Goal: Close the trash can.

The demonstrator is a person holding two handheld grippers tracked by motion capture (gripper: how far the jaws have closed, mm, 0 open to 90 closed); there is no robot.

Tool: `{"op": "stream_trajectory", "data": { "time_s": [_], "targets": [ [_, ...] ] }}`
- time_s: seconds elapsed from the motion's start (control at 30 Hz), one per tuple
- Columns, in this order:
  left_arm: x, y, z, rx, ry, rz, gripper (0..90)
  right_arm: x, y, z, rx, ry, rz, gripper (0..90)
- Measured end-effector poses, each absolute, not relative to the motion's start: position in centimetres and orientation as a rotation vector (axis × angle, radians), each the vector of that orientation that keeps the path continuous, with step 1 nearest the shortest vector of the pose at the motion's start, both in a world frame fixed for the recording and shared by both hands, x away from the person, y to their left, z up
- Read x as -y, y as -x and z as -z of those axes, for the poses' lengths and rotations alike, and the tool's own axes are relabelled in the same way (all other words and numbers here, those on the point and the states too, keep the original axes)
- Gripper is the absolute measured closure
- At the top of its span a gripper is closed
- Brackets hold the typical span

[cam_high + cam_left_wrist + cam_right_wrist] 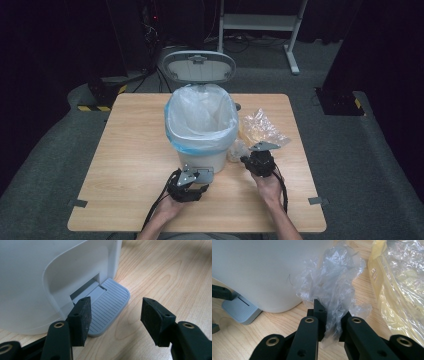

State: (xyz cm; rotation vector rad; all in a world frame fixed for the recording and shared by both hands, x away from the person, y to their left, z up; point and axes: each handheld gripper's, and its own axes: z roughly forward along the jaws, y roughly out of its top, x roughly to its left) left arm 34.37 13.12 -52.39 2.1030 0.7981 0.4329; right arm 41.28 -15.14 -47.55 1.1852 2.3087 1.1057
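Observation:
A white pedal bin (201,125) with a clear liner stands mid-table, its lid (198,66) raised at the back. My left gripper (192,182) is at the bin's front base. In the left gripper view its jaws (116,312) stand apart, the left fingertip (81,315) resting on the grey ribbed pedal (107,307), with nothing pinched between them. My right gripper (257,155) is to the right of the bin. It (332,312) is shut on a crumpled piece of clear plastic film (334,282), which rises from between the pads beside the bin wall (262,270).
A crinkled yellowish plastic bag (260,127) lies on the wooden table (130,150) to the right of the bin, just beyond the right gripper. Grey carpet surrounds the table, and a white frame stands at the back.

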Motion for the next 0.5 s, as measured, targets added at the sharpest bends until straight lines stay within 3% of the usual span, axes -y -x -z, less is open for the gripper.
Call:
{"op": "stream_trajectory", "data": {
  "time_s": [0.5],
  "targets": [
    [-13.14, -34.37, 52.40, -0.799, -2.101, -0.432, 41.6, 15.92, -41.06, 46.75, -2.314, -1.183, -1.142, 85.9]
  ]
}}
